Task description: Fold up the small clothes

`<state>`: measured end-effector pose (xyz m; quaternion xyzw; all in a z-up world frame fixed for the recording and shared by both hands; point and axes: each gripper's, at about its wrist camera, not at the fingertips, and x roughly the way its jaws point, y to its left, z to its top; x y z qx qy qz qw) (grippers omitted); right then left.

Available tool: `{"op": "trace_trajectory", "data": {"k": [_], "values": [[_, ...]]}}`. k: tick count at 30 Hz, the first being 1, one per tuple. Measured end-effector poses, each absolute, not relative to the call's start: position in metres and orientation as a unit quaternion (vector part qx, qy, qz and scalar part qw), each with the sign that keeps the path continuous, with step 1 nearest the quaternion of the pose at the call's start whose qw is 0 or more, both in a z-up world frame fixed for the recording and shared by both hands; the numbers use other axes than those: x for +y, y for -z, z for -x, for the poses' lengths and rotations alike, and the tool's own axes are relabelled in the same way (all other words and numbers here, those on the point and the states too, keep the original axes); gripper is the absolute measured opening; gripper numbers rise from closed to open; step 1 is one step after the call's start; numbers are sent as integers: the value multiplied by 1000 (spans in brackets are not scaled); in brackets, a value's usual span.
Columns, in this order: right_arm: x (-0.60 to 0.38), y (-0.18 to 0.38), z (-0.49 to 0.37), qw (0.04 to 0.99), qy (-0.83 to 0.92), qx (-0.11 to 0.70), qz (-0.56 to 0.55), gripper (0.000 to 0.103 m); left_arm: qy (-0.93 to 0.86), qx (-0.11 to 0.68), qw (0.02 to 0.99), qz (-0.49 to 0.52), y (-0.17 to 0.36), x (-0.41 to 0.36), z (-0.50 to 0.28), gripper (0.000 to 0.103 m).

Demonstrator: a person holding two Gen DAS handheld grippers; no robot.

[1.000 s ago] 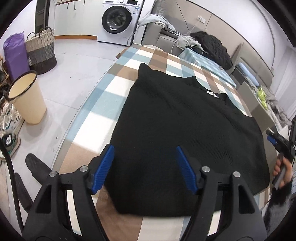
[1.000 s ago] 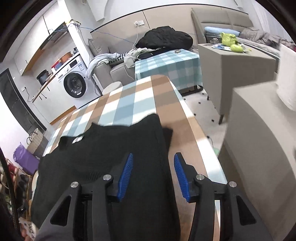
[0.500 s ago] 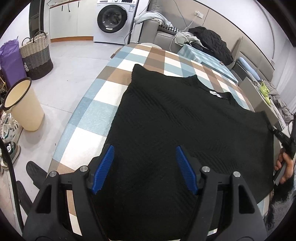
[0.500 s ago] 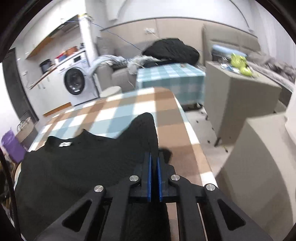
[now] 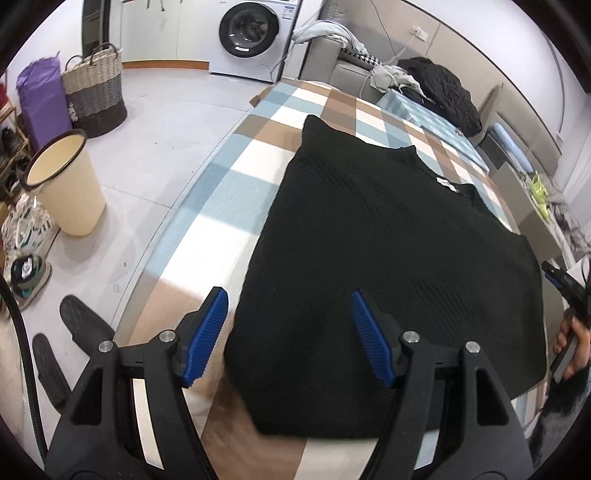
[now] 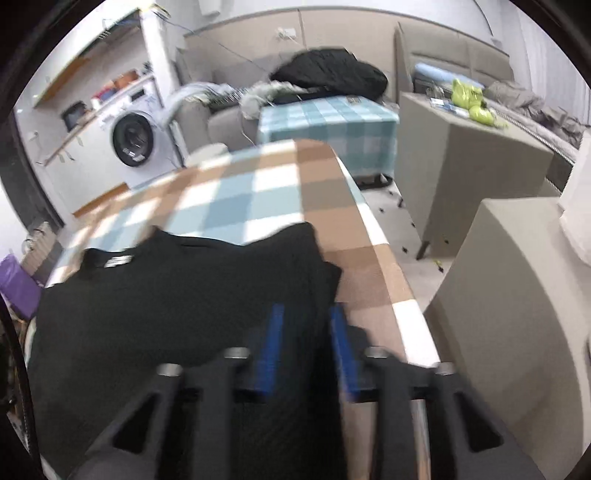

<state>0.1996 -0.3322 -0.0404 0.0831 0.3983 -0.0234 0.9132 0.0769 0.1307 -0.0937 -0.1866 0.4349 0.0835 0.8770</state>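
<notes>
Far left on the floor you have a purple bag [image 5: 38, 99], a woven basket [image 5: 95, 94] and a cream bin [image 5: 66, 184], with a washing machine [image 5: 251, 33] against the far wall. Your left gripper [image 5: 288, 332] hangs released over the near left corner of the black sweater [image 5: 388, 266], its blue pads wide apart and nothing pinched between them. The sweater lies flat on the checked table [image 5: 236, 192], neck label toward the far side. Your right gripper [image 6: 304, 347] sits over the sweater's right edge; its jaws have just been opening and now stand parted, the cloth beneath them but not clamped, though the view is blurred.
</notes>
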Motion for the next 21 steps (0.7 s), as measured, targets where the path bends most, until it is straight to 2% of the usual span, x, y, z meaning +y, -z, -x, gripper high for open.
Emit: {"op": "trace_trajectory", "data": {"k": [6, 13, 21], "values": [[-300, 18, -131, 920, -38, 367, -133, 60, -80, 429, 865, 246, 94, 136, -22, 67], [-243, 22, -80, 904, -114, 381, -157, 61, -45, 416, 852, 313, 104, 131, 11, 67], [-172, 38, -69, 888, -187, 405, -114, 61, -59, 402, 864, 299, 118, 114, -21, 67]]}}
